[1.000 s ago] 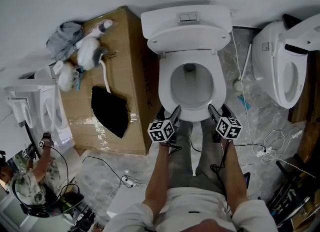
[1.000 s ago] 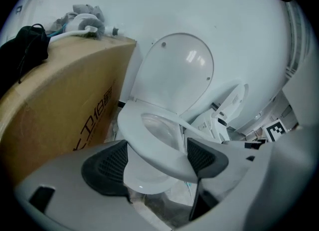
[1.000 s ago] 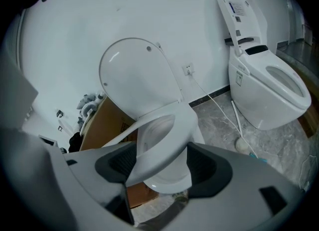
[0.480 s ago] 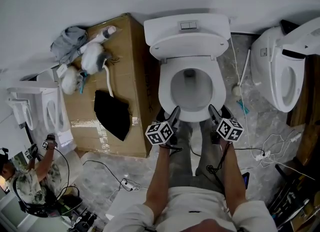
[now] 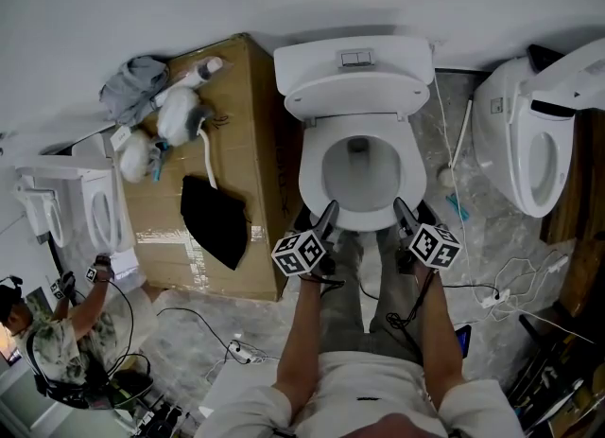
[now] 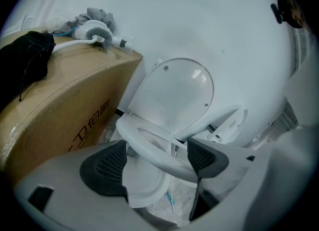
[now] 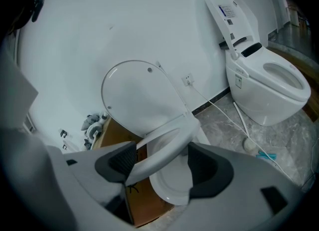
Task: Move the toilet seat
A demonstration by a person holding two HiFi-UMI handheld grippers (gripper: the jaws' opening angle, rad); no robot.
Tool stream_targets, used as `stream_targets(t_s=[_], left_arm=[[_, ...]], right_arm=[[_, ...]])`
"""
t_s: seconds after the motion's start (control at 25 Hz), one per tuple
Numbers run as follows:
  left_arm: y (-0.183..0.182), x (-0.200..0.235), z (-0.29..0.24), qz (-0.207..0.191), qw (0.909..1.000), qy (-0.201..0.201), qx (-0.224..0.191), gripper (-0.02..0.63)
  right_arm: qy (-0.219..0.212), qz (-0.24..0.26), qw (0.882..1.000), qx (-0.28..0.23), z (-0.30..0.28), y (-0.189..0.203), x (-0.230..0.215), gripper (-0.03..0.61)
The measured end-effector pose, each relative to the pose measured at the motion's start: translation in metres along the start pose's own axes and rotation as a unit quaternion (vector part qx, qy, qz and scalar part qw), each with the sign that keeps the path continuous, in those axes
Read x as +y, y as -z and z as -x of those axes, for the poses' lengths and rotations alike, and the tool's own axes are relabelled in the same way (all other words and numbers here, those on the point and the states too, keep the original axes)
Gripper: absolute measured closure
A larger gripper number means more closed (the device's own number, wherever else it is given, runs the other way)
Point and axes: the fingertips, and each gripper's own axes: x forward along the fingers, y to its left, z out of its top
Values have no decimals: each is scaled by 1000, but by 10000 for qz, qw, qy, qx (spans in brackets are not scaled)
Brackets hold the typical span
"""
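A white toilet (image 5: 361, 223) stands in the middle of the head view with its lid (image 5: 354, 81) leaning back against the tank. The toilet seat (image 5: 310, 173) is a white ring tilted up off the bowl. My left gripper (image 5: 328, 211) holds its front left edge and my right gripper (image 5: 401, 209) its front right edge. In the left gripper view the toilet seat (image 6: 149, 144) runs between the dark pads of the left gripper (image 6: 155, 160), above the bowl. In the right gripper view the toilet seat (image 7: 167, 145) crosses between the pads of the right gripper (image 7: 162, 164).
A large cardboard box (image 5: 227, 143) with a black cloth (image 5: 213, 219) and rags stands close on the toilet's left. A second toilet (image 5: 529, 143) is at the right and another (image 5: 90, 209) at the far left. Cables (image 5: 510, 280) trail over the floor. A person (image 5: 57, 351) crouches at the lower left.
Both grippers have risen slightly with the front of the seat held between them, and the seat stands a little higher off the bowl.
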Motion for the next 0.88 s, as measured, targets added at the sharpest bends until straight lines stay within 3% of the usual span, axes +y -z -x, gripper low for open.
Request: stream_targets(t_s=[0.32, 0.48, 0.72, 0.88], left_arm=[[-21, -9, 5, 204, 9996, 2, -213, 256], [-33, -17, 10, 5, 9993, 4, -372, 256], [-49, -42, 22, -878, 9946, 252, -484, 258], [-56, -65, 32, -1827, 9809, 334, -576, 258]], right_arm=[[-124, -259, 9994, -172, 1, -21, 10, 242], [-172, -381, 9988, -245, 2, -31, 15, 242], [-192, -535, 9977, -361, 1, -46, 23, 242], [-211, -635, 9969, -417, 1, -55, 27, 242]])
